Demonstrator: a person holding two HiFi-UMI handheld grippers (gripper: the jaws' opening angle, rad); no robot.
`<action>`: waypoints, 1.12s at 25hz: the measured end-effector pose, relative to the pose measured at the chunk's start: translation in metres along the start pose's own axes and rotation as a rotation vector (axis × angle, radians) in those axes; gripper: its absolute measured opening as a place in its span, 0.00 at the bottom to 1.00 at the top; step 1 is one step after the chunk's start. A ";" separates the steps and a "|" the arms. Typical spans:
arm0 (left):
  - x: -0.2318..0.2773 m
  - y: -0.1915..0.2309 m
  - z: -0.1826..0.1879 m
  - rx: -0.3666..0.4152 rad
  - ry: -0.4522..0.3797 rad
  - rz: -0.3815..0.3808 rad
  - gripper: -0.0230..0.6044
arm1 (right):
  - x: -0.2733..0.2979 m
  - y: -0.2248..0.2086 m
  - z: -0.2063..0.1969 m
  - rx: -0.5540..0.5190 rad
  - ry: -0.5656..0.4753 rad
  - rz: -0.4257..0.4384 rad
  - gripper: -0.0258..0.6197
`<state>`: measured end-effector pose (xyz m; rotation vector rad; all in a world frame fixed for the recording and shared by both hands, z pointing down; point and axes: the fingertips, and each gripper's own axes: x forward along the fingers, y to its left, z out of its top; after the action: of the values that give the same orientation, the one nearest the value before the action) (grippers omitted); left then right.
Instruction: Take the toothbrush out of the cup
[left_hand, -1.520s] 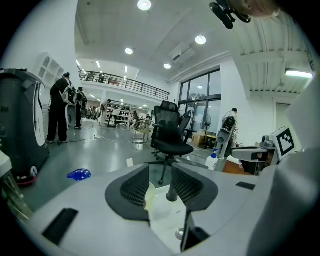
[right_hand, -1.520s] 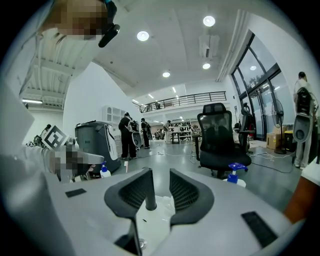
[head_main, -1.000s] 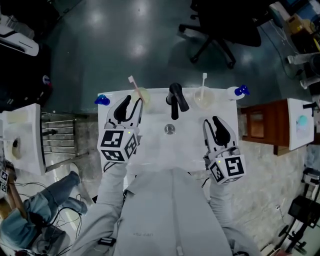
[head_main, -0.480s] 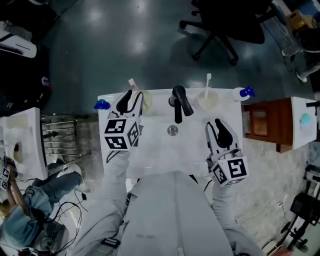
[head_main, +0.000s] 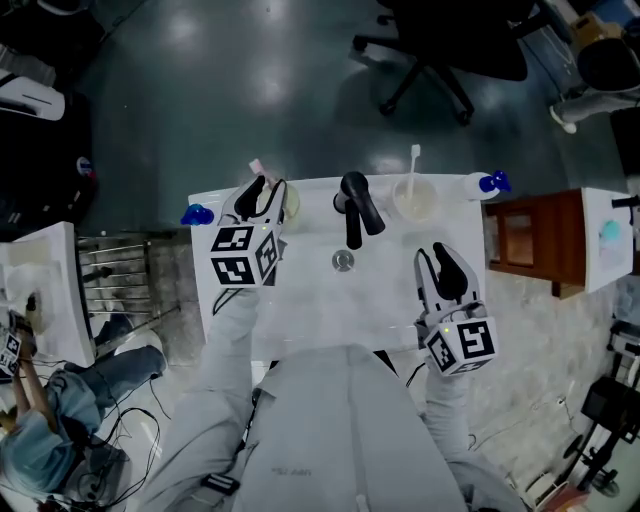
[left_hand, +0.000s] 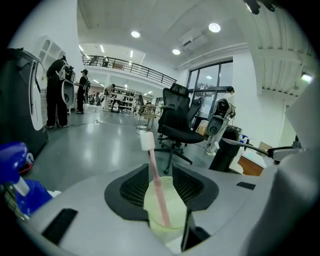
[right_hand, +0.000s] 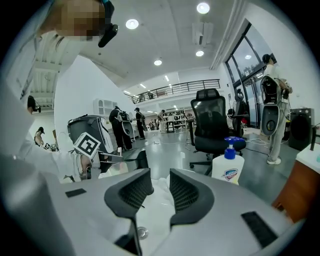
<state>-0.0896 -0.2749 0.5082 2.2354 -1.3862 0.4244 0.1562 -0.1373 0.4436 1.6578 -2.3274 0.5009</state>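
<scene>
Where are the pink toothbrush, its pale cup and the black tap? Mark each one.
pink toothbrush (left_hand: 156, 185): left gripper view, middle of the handle.
pale cup (left_hand: 177, 210): left gripper view, side wall.
black tap (head_main: 358, 208): head view, spout.

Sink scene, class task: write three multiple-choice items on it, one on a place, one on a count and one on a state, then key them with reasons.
1. Where does the cup holding the pink toothbrush stand?
A. On the sink rim, to the person's left of the faucet
B. In the basin, over the drain
C. On the floor

2. How many cups with a toothbrush stand on the sink?
A. One
B. Four
C. Two

3. How do the right gripper's jaws stand?
A. Shut on a toothbrush
B. Apart, with nothing between them
C. Shut on a bottle

Key:
1 A, the head view shows it at the back rim by the left gripper.
2 C, one stands on each side of the faucet.
3 B, the right gripper view shows an empty gap.
</scene>
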 end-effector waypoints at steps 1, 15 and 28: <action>0.001 0.001 -0.001 0.002 0.002 0.002 0.27 | -0.001 0.000 -0.001 0.001 0.003 -0.003 0.20; 0.010 0.009 0.002 0.029 0.008 0.028 0.27 | -0.009 -0.003 -0.012 0.008 0.027 -0.021 0.20; 0.002 0.001 0.011 0.082 -0.018 0.031 0.12 | -0.015 -0.007 -0.012 0.011 0.013 -0.036 0.20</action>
<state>-0.0894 -0.2824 0.5001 2.2912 -1.4392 0.4811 0.1675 -0.1214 0.4492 1.6934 -2.2848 0.5169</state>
